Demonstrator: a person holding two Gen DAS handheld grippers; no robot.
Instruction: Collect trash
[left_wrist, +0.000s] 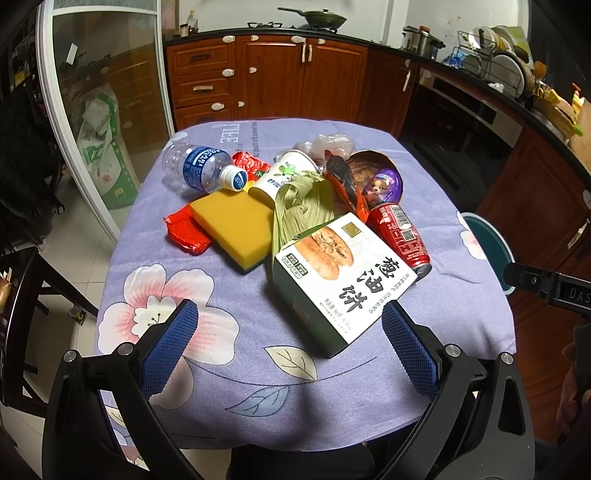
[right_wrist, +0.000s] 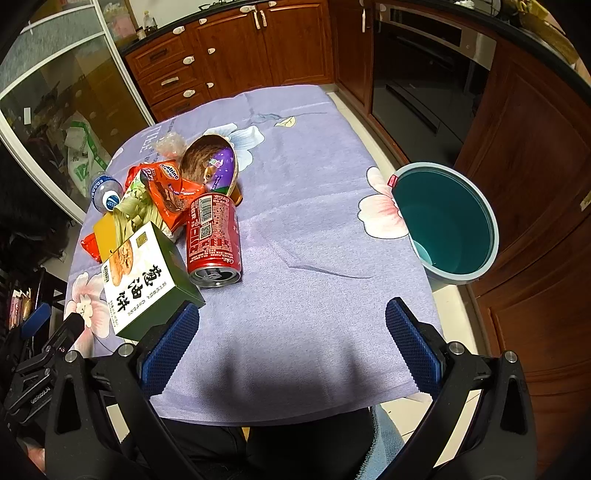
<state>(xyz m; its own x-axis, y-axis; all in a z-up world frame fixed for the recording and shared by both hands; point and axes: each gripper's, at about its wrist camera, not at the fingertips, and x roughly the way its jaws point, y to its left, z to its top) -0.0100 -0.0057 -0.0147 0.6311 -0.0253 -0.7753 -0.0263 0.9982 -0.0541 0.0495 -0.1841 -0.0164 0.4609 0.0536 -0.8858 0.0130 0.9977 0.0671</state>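
Both your grippers, left (left_wrist: 290, 347) and right (right_wrist: 291, 343), hang with fingers apart, empty. Grab the box (left_wrist: 332, 273) carelessly and the can (right_wrist: 213, 240) leaning beside it could roll off the bench (right_wrist: 314, 206).

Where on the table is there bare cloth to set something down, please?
The bare stretch lies between the red can and the teal bin, reaching the near edge under the open right gripper. It is crowded around the food box, sponge and bottle.
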